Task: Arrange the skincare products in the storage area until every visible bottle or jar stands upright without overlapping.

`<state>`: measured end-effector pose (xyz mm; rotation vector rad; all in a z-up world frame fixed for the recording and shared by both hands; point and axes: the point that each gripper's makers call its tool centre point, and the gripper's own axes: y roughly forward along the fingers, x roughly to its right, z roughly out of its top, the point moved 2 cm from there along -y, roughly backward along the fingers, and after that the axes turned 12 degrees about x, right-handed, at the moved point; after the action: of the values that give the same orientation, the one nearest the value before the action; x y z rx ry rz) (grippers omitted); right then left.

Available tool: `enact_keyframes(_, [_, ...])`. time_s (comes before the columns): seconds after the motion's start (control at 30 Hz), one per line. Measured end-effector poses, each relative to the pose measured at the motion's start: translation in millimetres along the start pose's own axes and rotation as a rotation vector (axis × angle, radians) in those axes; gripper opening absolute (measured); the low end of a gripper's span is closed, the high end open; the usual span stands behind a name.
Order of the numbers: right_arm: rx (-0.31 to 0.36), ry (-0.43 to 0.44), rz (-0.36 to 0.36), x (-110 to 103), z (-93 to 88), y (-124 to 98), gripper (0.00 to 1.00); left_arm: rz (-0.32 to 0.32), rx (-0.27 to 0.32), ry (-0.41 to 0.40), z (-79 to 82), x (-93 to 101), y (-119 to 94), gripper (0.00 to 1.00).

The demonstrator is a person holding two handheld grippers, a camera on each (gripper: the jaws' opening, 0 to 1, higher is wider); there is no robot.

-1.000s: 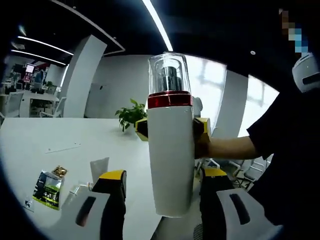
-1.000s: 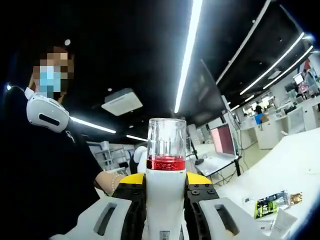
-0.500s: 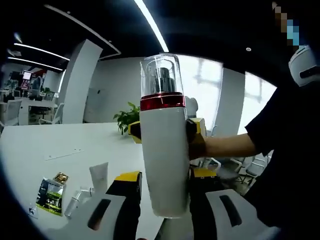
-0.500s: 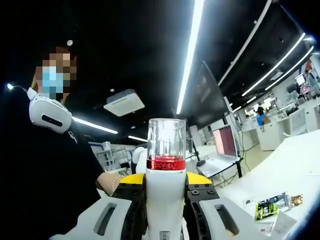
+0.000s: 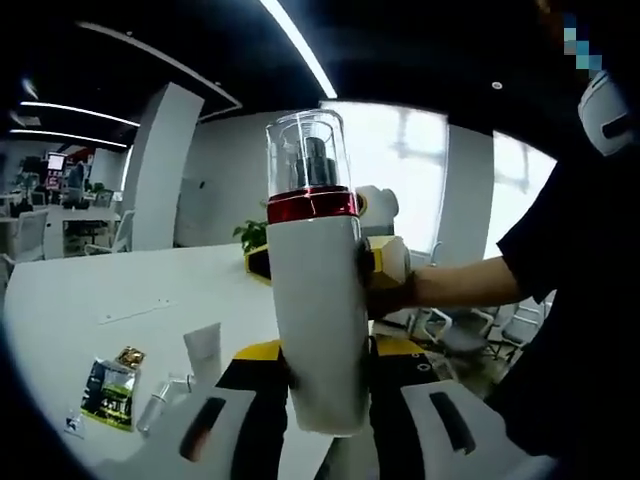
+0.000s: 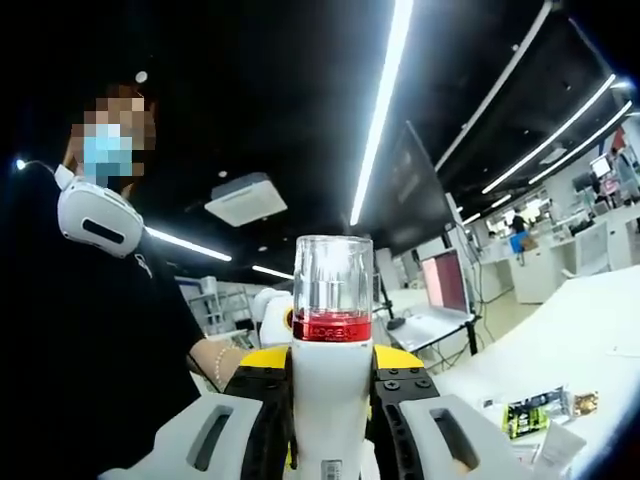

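White pump bottle [image 5: 318, 320] with red collar and clear cap stood upright, raised above the table [image 5: 150, 290].
Right gripper [image 6: 331, 400] clamped its body; left gripper [image 5: 318, 400] jaws bracketed its base, contact unclear.

In my right gripper view the white bottle [image 6: 331, 400] runs off the bottom edge, so I can't see its base, and its red band's lettering is too small to read. In my left gripper view the bottle [image 5: 318, 320] hides my right gripper [image 5: 372, 268] clamping it from behind. The print on the green packet [image 5: 110, 390] on the bench [image 5: 120, 290] is too blurred to read.
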<state>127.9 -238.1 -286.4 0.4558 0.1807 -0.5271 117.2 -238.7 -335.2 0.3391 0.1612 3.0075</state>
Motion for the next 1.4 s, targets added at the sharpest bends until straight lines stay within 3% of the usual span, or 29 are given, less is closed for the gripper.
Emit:
enact_keyframes(0.13, [-0.03, -0.016, -0.039, 6, -0.4, 2, 0.2, 0.058, -0.011, 0.026, 0.4, -6.9, 0, 0.28])
enact_keyframes(0.27, [-0.045, 0.01, -0.176, 16, -2.6, 2, 0.22, 0.12, -0.02, 0.059, -0.2, -18.0, -2, 0.28])
enact_keyframes(0.37, [-0.043, 0.01, -0.27, 23, -2.6, 0, 0.23, 0.202, -0.022, 0.081, -0.1, -32.1, -7, 0.27])
enact_keyframes(0.47, [-0.077, -0.048, -0.356, 26, -3.0, 0, 0.23, 0.247, -0.036, 0.12, -0.9, -38.2, -8, 0.27])
enact_keyframes(0.57, [-0.056, -0.051, -0.433, 27, -0.5, 4, 0.24, 0.272, -0.02, 0.126, 0.9, -39.4, -6, 0.27])
enact_keyframes(0.7, [-0.012, -0.051, -0.543, 34, 4.1, 4, 0.26, 0.321, -0.029, 0.194, 4.1, -40.2, -3, 0.27])
enact_keyframes(0.87, [-0.023, -0.147, -0.637, 38, 7.0, 6, 0.26, 0.384, -0.033, 0.253, 8.2, -41.7, 1, 0.27])
enact_keyframes(0.97, [0.005, -0.167, -0.683, 38, 8.9, 8, 0.27, 0.413, -0.016, 0.248, 10.7, -45.5, 1, 0.27])
enact_keyframes(1.17, [-0.013, -0.231, -0.753, 44, 9.4, 6, 0.25, 0.451, -0.004, 0.238, 10.3, -46.2, 5, 0.27])
enact_keyframes(1.4, [0.027, -0.311, -0.846, 44, 12.7, 6, 0.25, 0.508, -0.014, 0.312, 14.5, -45.1, 10, 0.27])
